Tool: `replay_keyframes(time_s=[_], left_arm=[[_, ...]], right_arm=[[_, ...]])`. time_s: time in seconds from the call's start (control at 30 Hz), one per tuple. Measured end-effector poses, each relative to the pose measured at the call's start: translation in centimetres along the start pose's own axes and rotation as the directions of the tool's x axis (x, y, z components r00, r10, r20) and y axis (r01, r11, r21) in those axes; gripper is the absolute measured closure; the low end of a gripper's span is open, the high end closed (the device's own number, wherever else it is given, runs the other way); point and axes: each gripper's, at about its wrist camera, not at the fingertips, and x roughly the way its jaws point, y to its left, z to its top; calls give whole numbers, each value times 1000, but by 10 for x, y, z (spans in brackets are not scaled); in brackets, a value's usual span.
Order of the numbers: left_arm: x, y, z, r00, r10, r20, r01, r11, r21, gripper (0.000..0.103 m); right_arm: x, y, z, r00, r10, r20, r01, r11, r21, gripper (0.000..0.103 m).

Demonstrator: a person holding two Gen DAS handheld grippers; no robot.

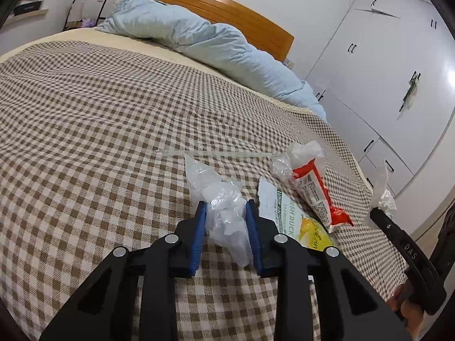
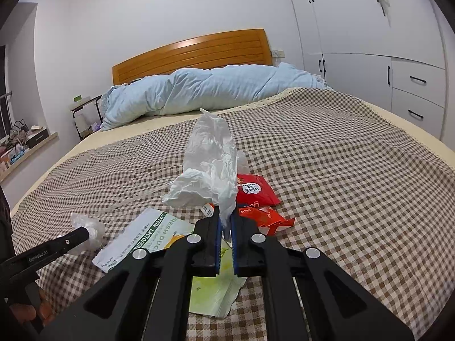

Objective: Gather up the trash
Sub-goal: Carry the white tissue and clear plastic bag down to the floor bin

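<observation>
- Left wrist: left gripper [image 1: 224,213] fingers pinching crumpled clear plastic wrap [image 1: 224,213] lying on checkered bed [image 1: 85,119]; green-white pouch [image 1: 287,213] & red wrapper [image 1: 315,196] just right.
- Right wrist: right gripper [image 2: 226,221] fingers clamping white plastic bag [image 2: 210,164], sticking up above bed; pouch lying underneath.

Brown-white checked bedspread [image 1: 99,119]; red wrapper [image 2: 257,190] (white label); pale-blue duvet [image 1: 199,37].

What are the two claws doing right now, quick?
Left claw: closed on a clear plastic wrapper on the bed.
Right claw: shut on a white plastic bag, held up.
</observation>
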Motion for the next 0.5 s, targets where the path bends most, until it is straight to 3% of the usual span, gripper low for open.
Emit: replay_keyframes(time_s=[0.5], left_arm=[[-53,-20,-6,996,-11,92,8,999,31,78]], right_arm=[[-34,7,-5,1000,8,15,-7,999,-49,97]])
